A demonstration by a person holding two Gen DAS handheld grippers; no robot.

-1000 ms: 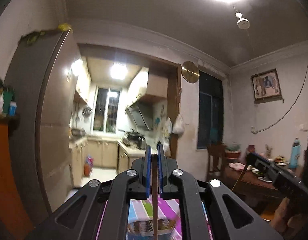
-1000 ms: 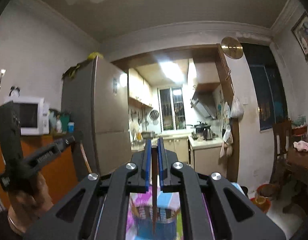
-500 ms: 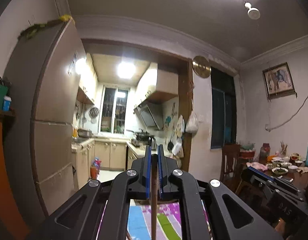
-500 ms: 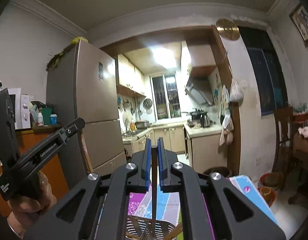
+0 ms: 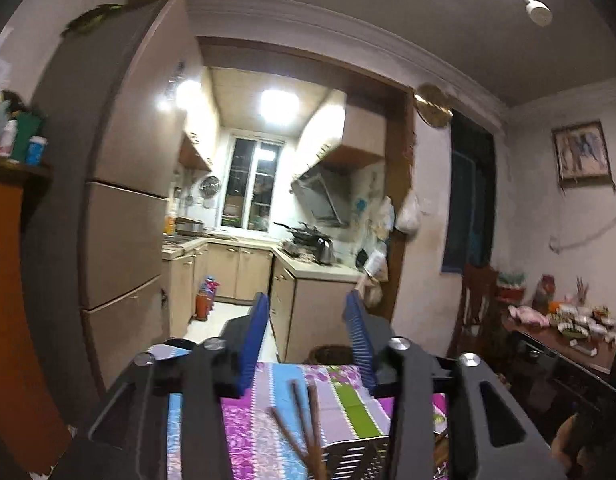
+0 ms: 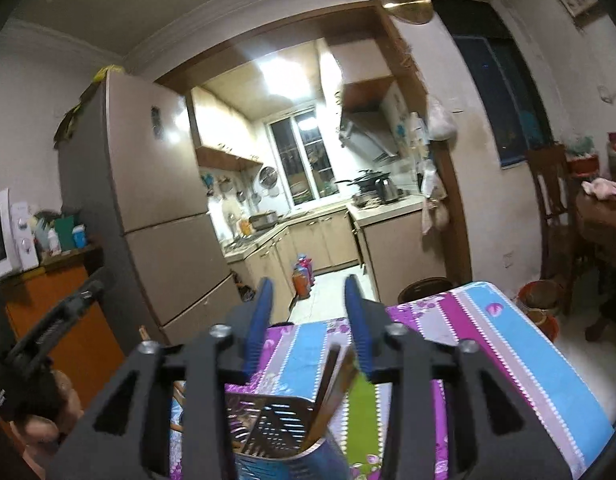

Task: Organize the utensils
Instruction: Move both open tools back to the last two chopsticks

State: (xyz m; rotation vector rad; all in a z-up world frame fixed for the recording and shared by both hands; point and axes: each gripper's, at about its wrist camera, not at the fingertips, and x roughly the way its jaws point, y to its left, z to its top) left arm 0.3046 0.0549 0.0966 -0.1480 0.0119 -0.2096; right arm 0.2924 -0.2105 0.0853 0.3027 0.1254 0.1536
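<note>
My left gripper [image 5: 308, 312] is open and empty above the striped tablecloth [image 5: 268, 420]. Below it, several brown chopsticks [image 5: 304, 420] stand in a perforated metal utensil holder [image 5: 355, 458] at the bottom edge of the left wrist view. My right gripper [image 6: 308, 296] is open and empty too. Under it the same metal holder [image 6: 272, 424] holds chopsticks [image 6: 335, 384] that lean to the right. The left gripper's black body [image 6: 48, 328] and the hand holding it show at the left of the right wrist view.
A tall fridge [image 6: 156, 208] stands on the left, with an orange cabinet [image 6: 48, 300] beside it. The kitchen doorway lies straight ahead. A wooden chair [image 6: 555, 216] and a cluttered table [image 5: 567, 332] stand on the right. The table's far edge [image 6: 447, 292] faces the doorway.
Both grippers were shut on a chopstick each; now both have opened and the chopsticks stand in the metal holder. Both views have tilted downward a little.
</note>
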